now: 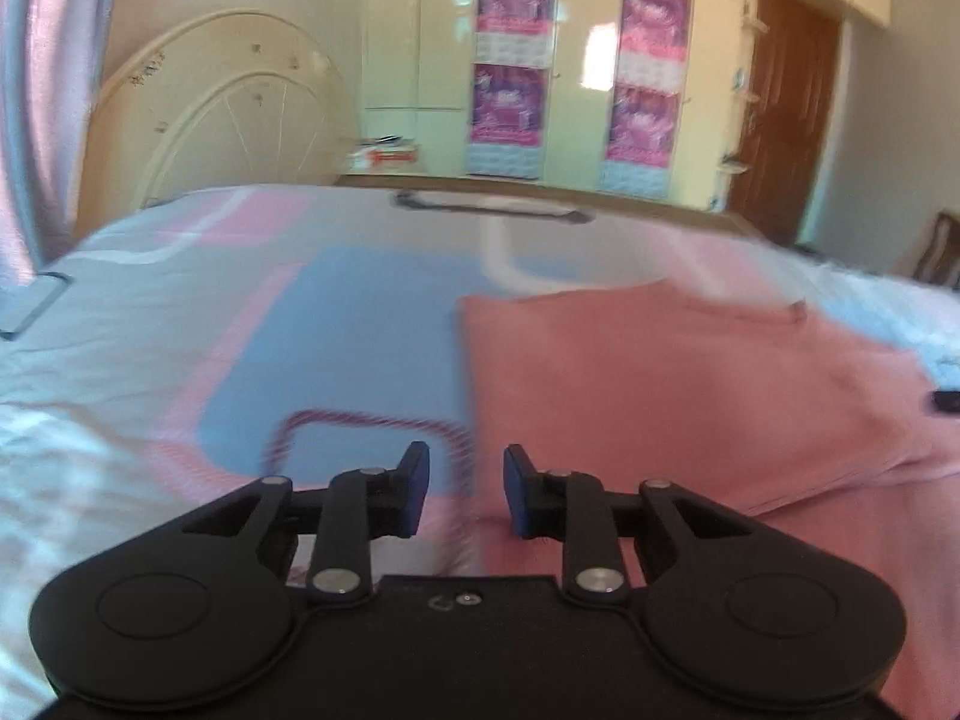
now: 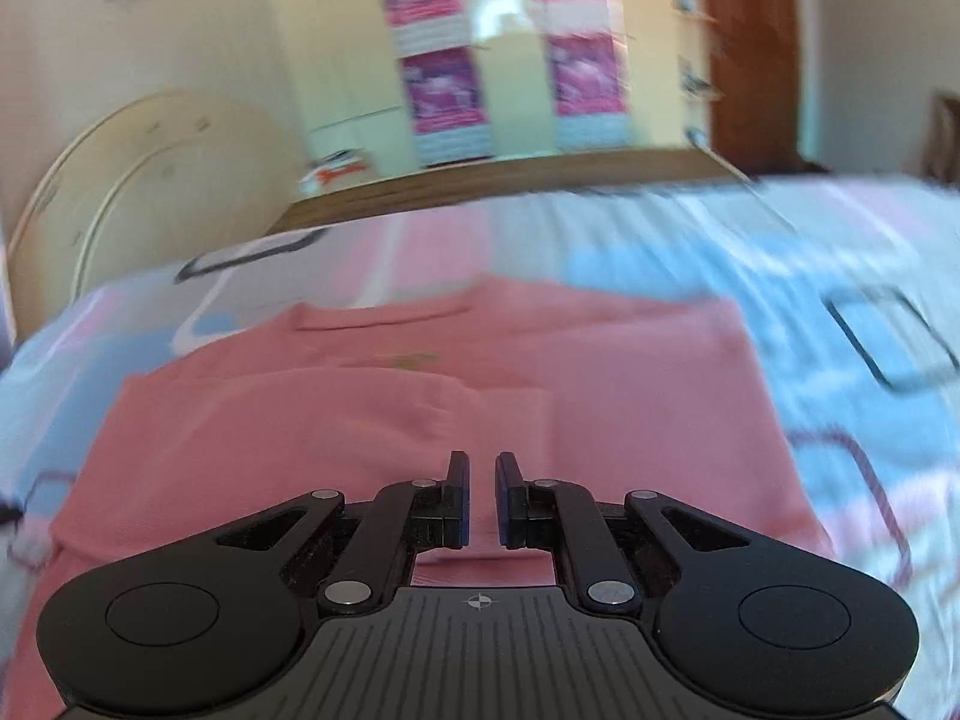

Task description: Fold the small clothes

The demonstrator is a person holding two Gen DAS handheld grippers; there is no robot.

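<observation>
A pink shirt (image 1: pixel 678 384) lies flat on the bed, partly folded, with one side folded over its middle (image 2: pixel 336 420). In the left wrist view it lies to the right of my left gripper (image 1: pixel 467 492), which is open and empty above the shirt's left edge. My right gripper (image 2: pixel 481 498) hovers over the shirt's near part; its jaws stand a narrow gap apart with nothing between them. A dark tip of the other gripper (image 1: pixel 947 401) shows at the right edge of the left wrist view.
The bed carries a pink, blue and white patterned sheet (image 1: pixel 336 324). A cream headboard (image 1: pixel 234 108) stands at the far left. Cream wardrobes with purple posters (image 1: pixel 510 60) and a brown door (image 1: pixel 786 114) lie beyond. Both views are motion-blurred.
</observation>
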